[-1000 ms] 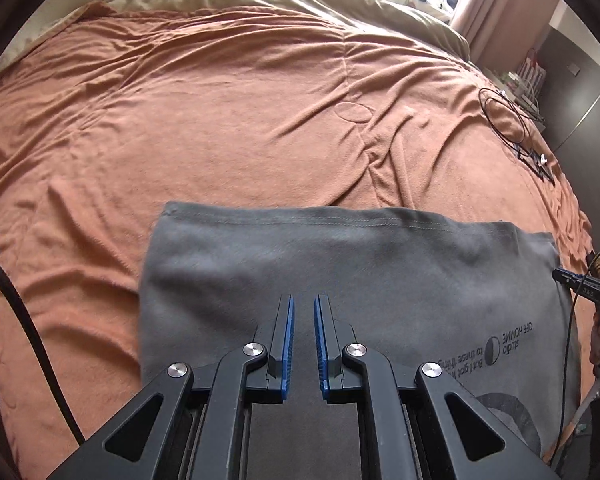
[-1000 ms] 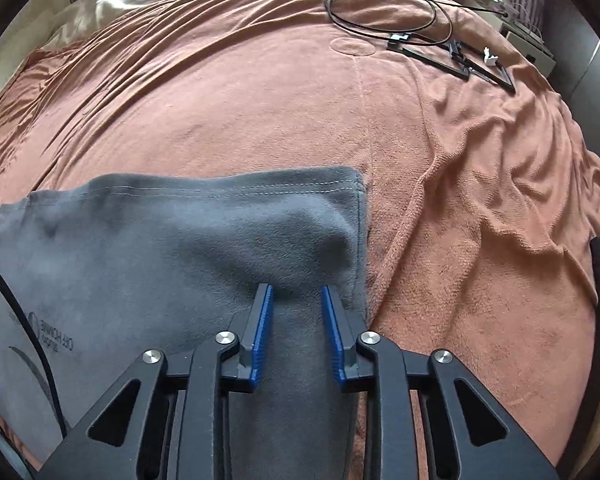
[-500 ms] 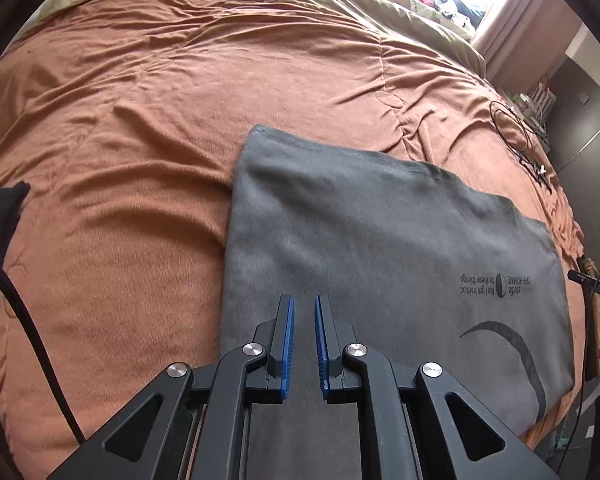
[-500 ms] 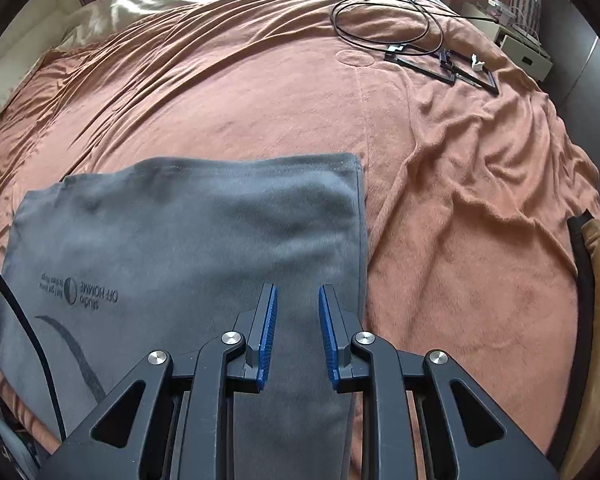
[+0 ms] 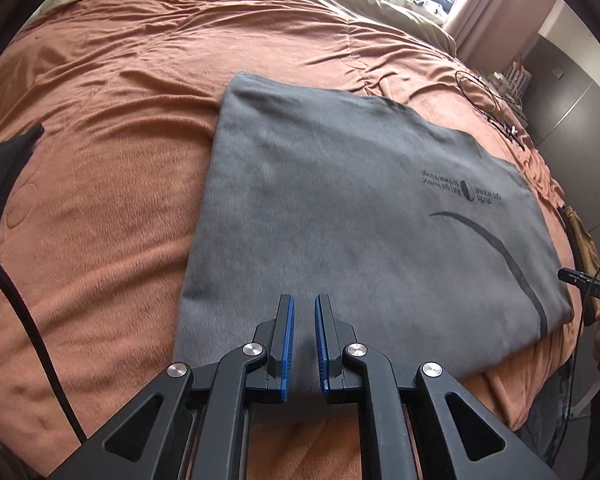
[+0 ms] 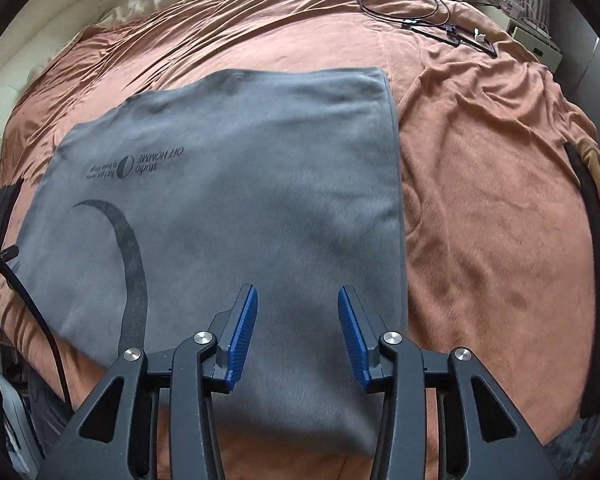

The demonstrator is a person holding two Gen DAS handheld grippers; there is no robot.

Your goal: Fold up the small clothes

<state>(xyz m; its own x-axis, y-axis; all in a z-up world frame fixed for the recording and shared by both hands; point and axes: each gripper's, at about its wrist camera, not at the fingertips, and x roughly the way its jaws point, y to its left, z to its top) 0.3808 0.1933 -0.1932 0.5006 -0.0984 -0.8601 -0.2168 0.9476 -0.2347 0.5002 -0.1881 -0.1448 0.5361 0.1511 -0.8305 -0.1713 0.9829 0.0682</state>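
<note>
Grey shirt (image 5: 352, 216) lies folded flat on the rust-orange blanket (image 5: 100, 184) covering the bed. Left tool (image 5: 304, 344) sits over its near edge, fingers a narrow gap apart with nothing between them, while right tool (image 6: 298, 332) is spread wide above the cloth, gripping nothing.

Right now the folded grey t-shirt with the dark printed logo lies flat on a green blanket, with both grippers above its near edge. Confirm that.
Not quite: the blanket is rust-orange, not green, as the right wrist view shows plainly. The rest stands: the folded grey t-shirt with the dark printed logo lies flat on it, and the left gripper and the right gripper are both above its near edge.
</note>
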